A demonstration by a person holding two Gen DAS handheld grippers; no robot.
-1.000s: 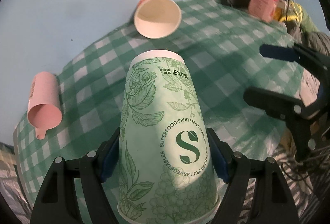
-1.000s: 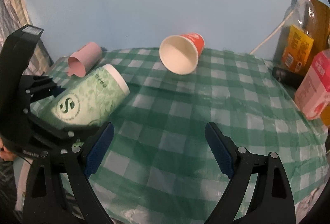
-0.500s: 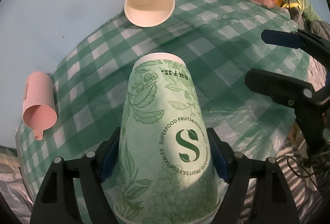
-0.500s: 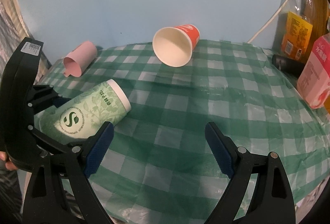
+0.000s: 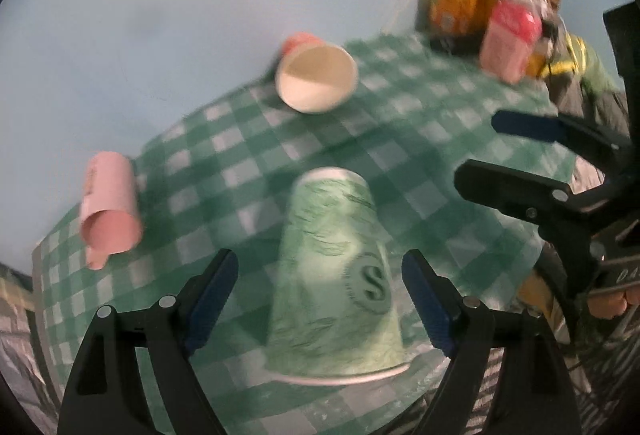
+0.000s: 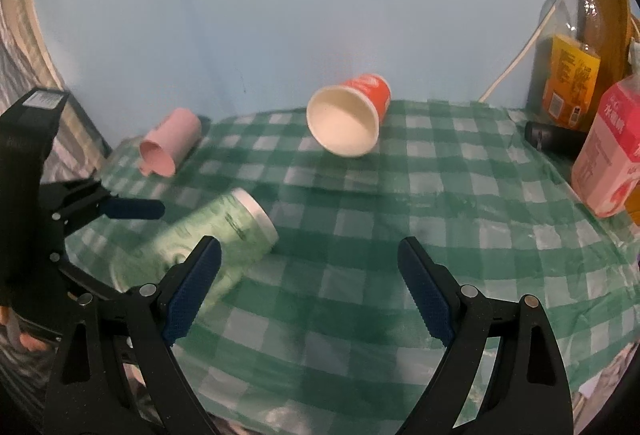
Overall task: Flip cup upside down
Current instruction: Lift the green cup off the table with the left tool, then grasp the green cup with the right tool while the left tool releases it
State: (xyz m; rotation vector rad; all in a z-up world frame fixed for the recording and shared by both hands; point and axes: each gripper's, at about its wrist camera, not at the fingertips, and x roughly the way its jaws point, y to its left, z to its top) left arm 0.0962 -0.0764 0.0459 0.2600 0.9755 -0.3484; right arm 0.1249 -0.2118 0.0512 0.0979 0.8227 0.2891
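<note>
The left gripper (image 5: 316, 295) is standing wide open, with its blue pads (image 5: 210, 297) apart from the green cup (image 5: 336, 275) on both sides. It is holding nothing. The green cup is sitting mouth down between them, near the close edge of the table (image 5: 400, 139), but it is looking blurry and tilted in the right view, so I cannot tell if it is resting flat. I think the flip is almost done.

The right gripper (image 6: 308, 291) is wide open too, holding nothing, and waiting on the right.

Next, the left gripper needs to be pulling straight back without bumping the cup. The table edge is close behind, so a knock could be tipping it off. There is open room toward the red cup (image 6: 352, 119) far away and the pink cup (image 6: 170, 141) on the far left.
</note>
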